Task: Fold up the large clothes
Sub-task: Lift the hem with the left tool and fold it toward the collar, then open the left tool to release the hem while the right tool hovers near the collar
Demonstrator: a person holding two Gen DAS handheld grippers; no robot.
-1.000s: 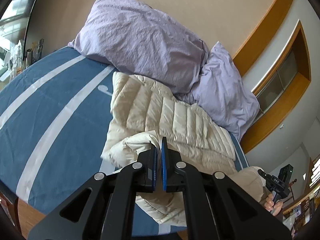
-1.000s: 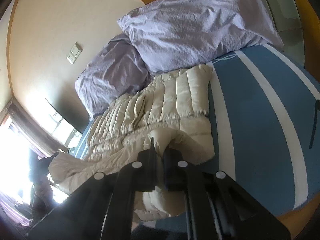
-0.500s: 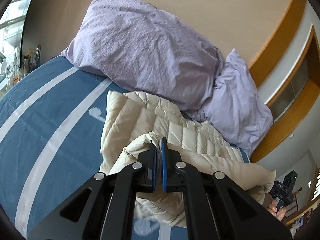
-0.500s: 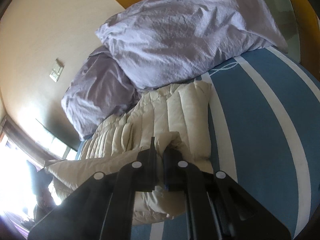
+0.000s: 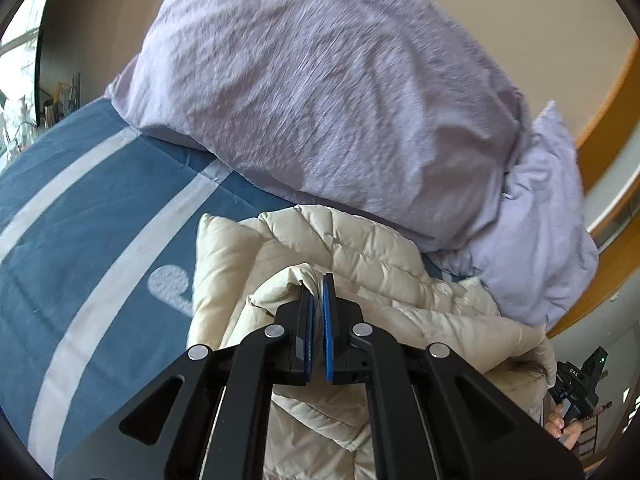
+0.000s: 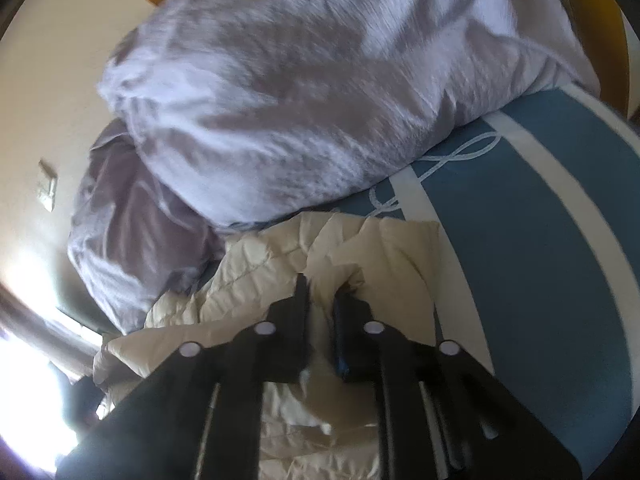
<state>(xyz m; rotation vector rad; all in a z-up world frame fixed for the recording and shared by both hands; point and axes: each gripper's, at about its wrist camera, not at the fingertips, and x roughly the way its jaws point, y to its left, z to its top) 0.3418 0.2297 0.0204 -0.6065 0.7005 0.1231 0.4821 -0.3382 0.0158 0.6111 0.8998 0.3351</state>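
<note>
A cream quilted down jacket (image 5: 360,252) lies on the blue bedcover, up against the lilac pillows. My left gripper (image 5: 316,280) is shut on a folded edge of the jacket, which bunches over its tips. In the right wrist view the jacket (image 6: 400,248) is crumpled under my right gripper (image 6: 322,292). Its jaws are opening, and a fold of cream fabric sits loosely in the gap between them. The picture there is blurred by motion.
Two large lilac pillows (image 5: 320,100) (image 5: 552,220) lean on the beige wall just beyond the jacket. The blue bedcover with white stripes (image 5: 100,220) (image 6: 540,240) spreads to the side. A hand holding a black device (image 5: 576,384) shows at the lower right.
Both grippers have carried the jacket's near edge toward the pillows, folding it over itself. The right gripper's jaws, shut before, now stand apart; the left stays clamped.
</note>
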